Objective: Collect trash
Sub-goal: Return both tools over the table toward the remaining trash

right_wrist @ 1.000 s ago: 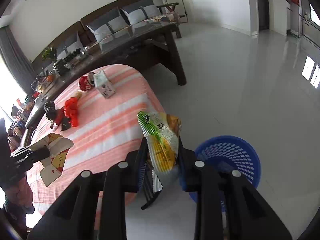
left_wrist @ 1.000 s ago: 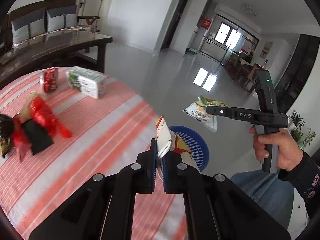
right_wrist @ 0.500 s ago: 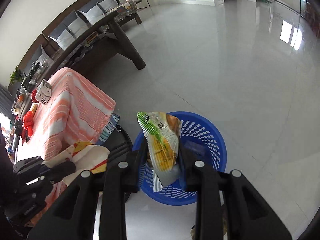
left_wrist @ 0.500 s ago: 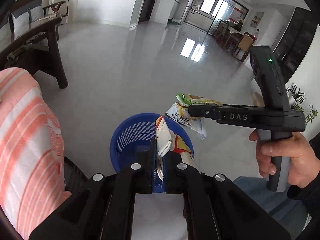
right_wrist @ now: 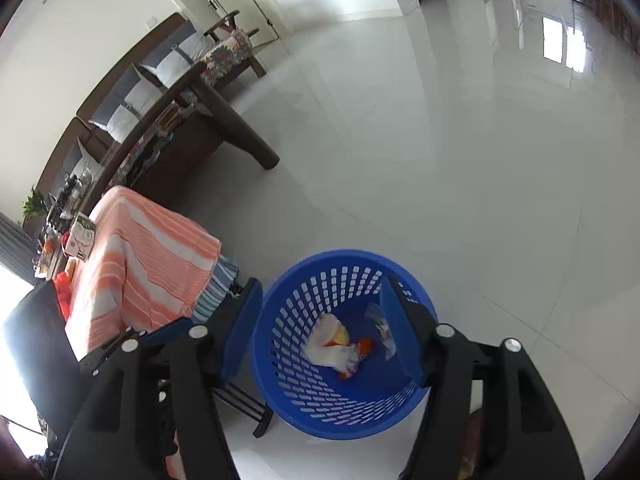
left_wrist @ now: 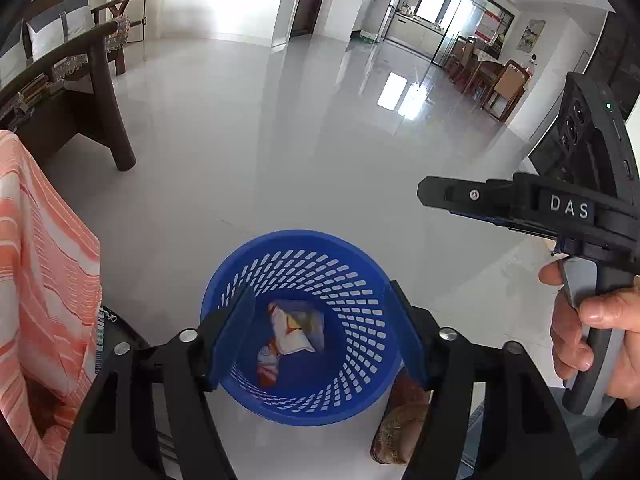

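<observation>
**Both wrappers dropped, basket's got 'em**

With jaws opening over the bin, nothing left between the pads of the left gripper (left_wrist: 320, 332) or the right gripper (right_wrist: 322, 328). Hovering right above the round blue perforated plastic basket (left_wrist: 256, 256), likely for a clean drop. Down inside: crumpled white-and-red snack wrapper (left_wrist: 290, 330), clear-ish packet (right_wrist: 382, 326) beside it. More trash waiting on the orange-and-white striped tablecloth (right_wrist: 148, 264).
</observation>
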Demonstrator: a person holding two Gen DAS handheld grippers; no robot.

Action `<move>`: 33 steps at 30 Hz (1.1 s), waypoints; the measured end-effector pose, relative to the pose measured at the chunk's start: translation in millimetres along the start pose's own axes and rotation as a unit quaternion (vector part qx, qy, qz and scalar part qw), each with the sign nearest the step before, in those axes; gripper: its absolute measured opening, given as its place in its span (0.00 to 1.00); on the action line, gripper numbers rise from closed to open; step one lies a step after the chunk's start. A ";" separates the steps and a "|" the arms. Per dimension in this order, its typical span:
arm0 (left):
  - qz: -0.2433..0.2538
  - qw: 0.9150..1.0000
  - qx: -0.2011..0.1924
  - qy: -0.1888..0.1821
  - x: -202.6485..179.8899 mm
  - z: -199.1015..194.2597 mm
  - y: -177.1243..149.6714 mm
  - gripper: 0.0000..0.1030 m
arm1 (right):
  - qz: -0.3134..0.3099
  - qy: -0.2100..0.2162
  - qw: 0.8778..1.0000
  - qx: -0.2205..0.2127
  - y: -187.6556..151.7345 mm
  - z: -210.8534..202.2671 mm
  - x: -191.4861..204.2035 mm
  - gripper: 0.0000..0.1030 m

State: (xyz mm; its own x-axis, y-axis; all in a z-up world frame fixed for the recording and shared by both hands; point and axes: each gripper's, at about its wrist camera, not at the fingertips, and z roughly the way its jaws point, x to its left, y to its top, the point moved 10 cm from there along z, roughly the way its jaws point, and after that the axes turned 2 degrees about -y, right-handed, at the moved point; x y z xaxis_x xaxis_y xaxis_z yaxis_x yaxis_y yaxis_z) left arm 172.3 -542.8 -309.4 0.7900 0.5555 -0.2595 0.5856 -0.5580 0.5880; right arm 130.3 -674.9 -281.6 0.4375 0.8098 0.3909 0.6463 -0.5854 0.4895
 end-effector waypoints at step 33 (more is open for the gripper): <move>-0.244 0.917 -0.048 0.311 324.9 -360.4 -223.2 0.94 | -0.388 0.046 0.920 0.029 -172.9 42.9 423.3 0.96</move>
State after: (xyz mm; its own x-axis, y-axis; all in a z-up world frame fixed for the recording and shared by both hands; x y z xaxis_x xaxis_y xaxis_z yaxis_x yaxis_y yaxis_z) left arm 232.7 -15.5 -248.9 0.1635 0.9857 -0.0399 0.7995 -0.1086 0.5908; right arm 230.5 -229.2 -234.2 -0.2226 0.9749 0.0082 0.7753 0.1719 0.6078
